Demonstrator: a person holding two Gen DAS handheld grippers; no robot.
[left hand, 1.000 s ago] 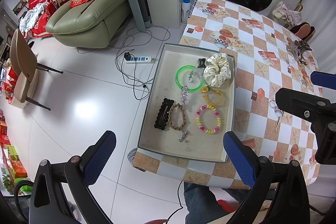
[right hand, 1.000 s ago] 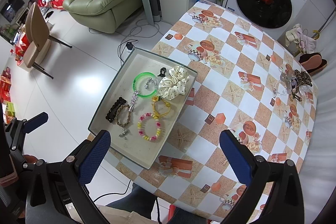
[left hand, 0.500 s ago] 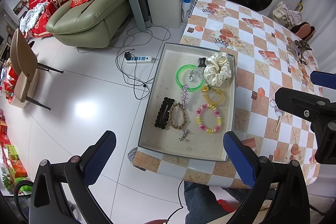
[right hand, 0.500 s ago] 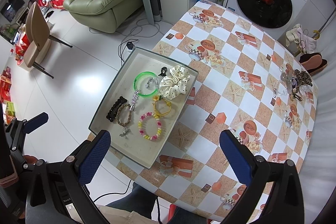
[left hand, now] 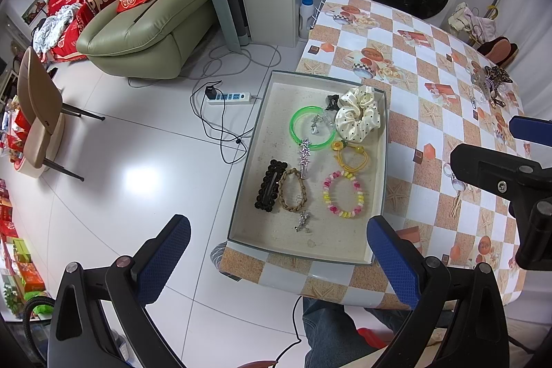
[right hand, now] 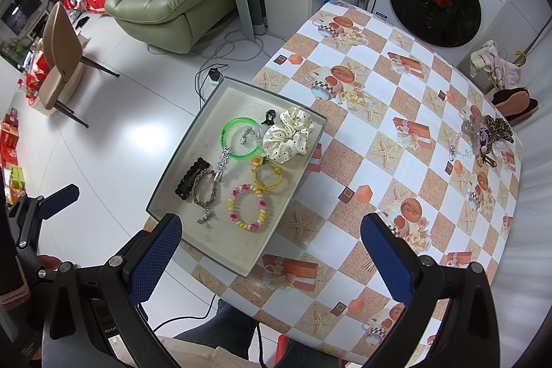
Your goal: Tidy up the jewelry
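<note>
We hold the left hand-held gripper (left hand: 276, 250) above the near edge of the counter (right hand: 396, 161), its blue pads wide apart and gripping nothing. The right hand-held gripper (right hand: 272, 250) is also spread wide and empty, high over the counter. The jewelry lies in a shallow grey tray (left hand: 248, 161) at the left corner of the counter: a green bangle (left hand: 312, 126), a cream dotted scrunchie (left hand: 358, 118) beside it, a yellow hair tie (left hand: 350, 156), a pink and yellow bead bracelet (left hand: 343, 197), a braided brown bracelet (left hand: 292, 190) and a black hair clip (left hand: 270, 185). More accessories (right hand: 483, 137) lie in a pile at the far right side of the counter
</note>
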